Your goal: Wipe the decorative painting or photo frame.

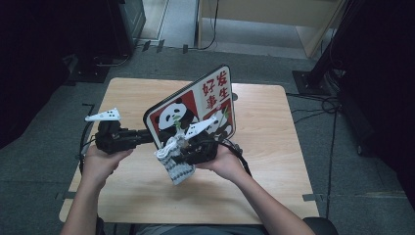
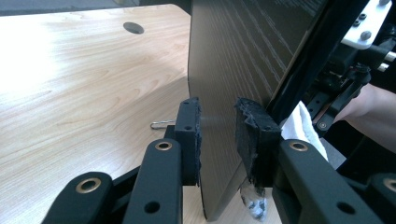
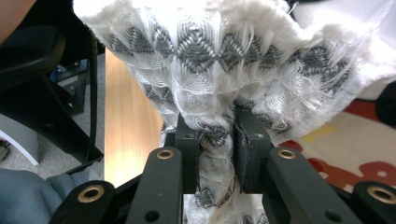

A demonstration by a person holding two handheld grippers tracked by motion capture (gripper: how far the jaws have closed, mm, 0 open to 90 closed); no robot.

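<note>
Panda-printed rectangular board [image 1: 195, 110] with red panels and Chinese characters stands tilted on edge over the middle of the light wooden bench [image 1: 274, 147], its picture side toward the person. The left gripper [image 1: 149, 135] reaches in level from the left, held in the left hand [image 1: 100, 161], and its fingers [image 2: 190, 135] straddle the board's lower left edge. In the left gripper view the board's dark wood-grain back [image 2: 233, 60] sits between the two pads; the pads look close against it, though a thin gap may remain on one side, so whether they pinch it I cannot tell for sure.

The right gripper [image 1: 178, 149], cradled from below by the right hand [image 1: 222, 164], points left toward the board's lower front. Its fingers [image 3: 189, 154] are pressed tight on a bunched fold of white cloth with a grey zigzag weave [image 3: 215, 70], which hangs down in front of the board.

The high view gives the whole arrangement, forearms entering from below. The right gripper view adds the cloth's fraying threads and the red print just behind it. The left gripper view adds a small metal clip [image 2: 161, 124] lying on the bench beyond the fingers.
</note>
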